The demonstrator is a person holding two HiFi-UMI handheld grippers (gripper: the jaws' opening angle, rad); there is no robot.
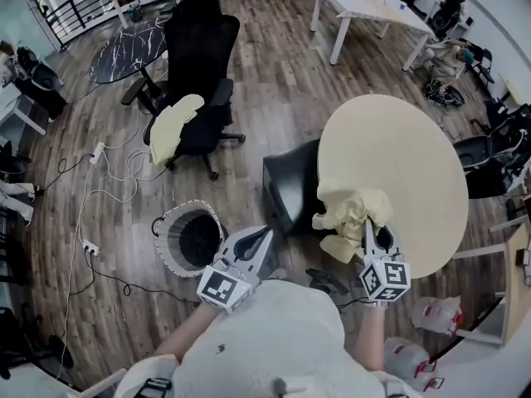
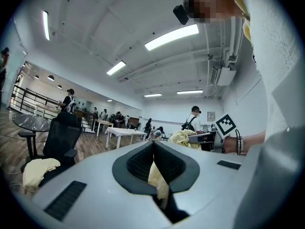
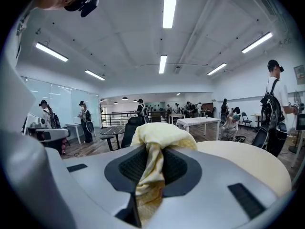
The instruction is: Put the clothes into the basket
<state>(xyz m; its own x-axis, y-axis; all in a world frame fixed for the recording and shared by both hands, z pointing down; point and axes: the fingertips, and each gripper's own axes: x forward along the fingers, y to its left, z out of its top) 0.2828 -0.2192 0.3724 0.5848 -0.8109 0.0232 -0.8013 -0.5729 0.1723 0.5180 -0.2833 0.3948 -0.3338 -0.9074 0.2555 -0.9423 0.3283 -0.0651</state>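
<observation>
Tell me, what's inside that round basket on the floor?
The round white-rimmed basket shows only a dark, bare-looking bottom; no clothes visible. The left gripper covers its near edge.

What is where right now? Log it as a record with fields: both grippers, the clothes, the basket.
left gripper: jaws together on a yellow fabric strip; the strip shows only in the left gripper view
right gripper: shut on a bunched yellow garment, at the near edge of the round table
basket: round, light rim, on the wood floor beside the left gripper
second yellow garment: draped over the black office chair
progress: no yellow cloth seen in the basket yet
</observation>
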